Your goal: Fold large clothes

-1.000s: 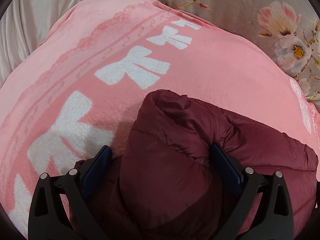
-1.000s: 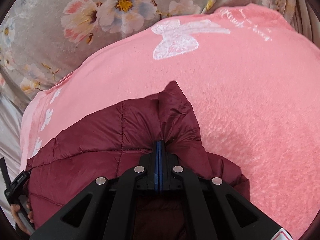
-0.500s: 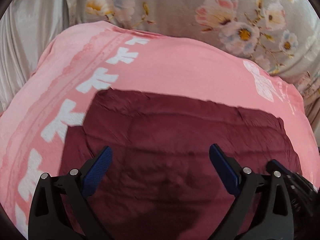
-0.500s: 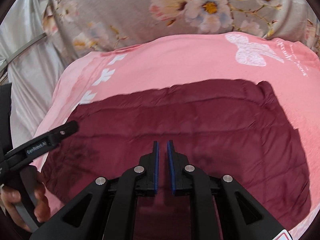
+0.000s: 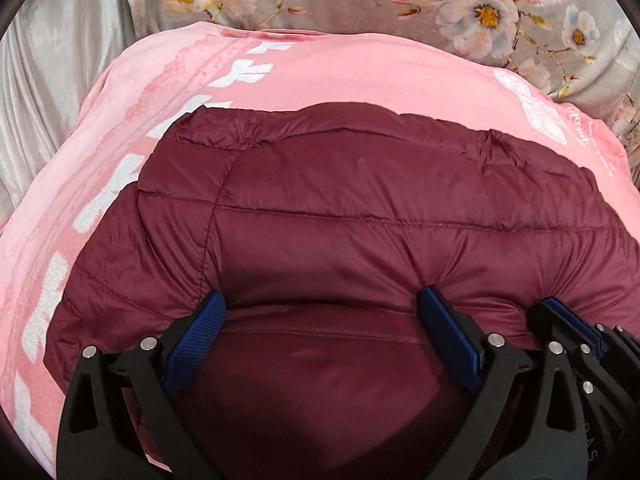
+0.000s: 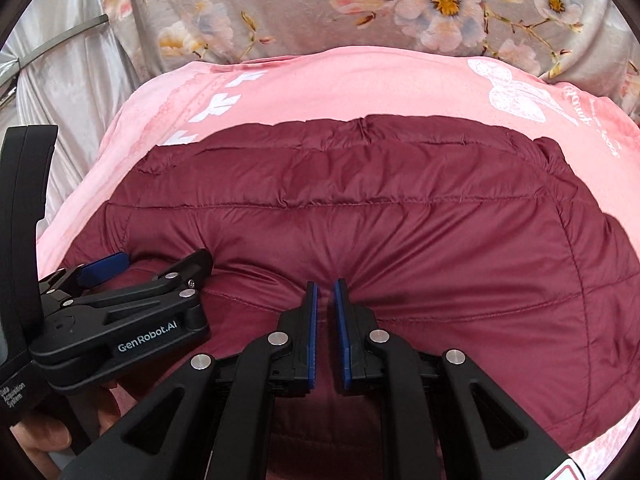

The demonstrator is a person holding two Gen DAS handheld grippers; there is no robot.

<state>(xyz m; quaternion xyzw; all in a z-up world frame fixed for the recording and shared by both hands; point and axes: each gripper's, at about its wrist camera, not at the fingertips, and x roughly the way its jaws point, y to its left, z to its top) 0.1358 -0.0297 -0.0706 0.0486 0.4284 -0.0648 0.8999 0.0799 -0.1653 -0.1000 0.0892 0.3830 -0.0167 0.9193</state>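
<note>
Your maroon quilted jacket (image 5: 360, 208) lies spread across the middle of the left wrist view, resting on a pink blanket (image 5: 360, 72) that shows above it and down the left side of the frame. In the right wrist view the same jacket (image 6: 400, 232) fills the centre and lower right, with the blanket (image 6: 340, 88) forming a band above it.

Your left gripper (image 5: 320, 320) sits at the bottom centre of its frame with its jaws wide apart. The blue pads (image 5: 196, 340) press against the near edge of the jacket, where the fabric bulges up between them, but they do not close on it. From the right wrist view you see that gripper (image 6: 148, 264) from the side at the lower left, its tips lying on the jacket's left portion.

Your right gripper (image 6: 324, 292) is at the bottom centre of its frame, its jaws nearly together with only a narrow slit between the blue pads (image 6: 312, 336). The tips touch a puckered crease in the jacket; whether any fabric is pinched in that slit you cannot tell from here. In the left wrist view it (image 5: 568, 316) shows only partly at the lower right edge, just beside the left gripper's right finger.

A white butterfly print (image 6: 516, 92) marks the blanket at the upper right, and white bow prints (image 5: 244, 76) run down its left side. Grey floral bedding (image 6: 400, 4) crosses the top of both frames, with silvery fabric (image 5: 60, 72) at the upper left.
</note>
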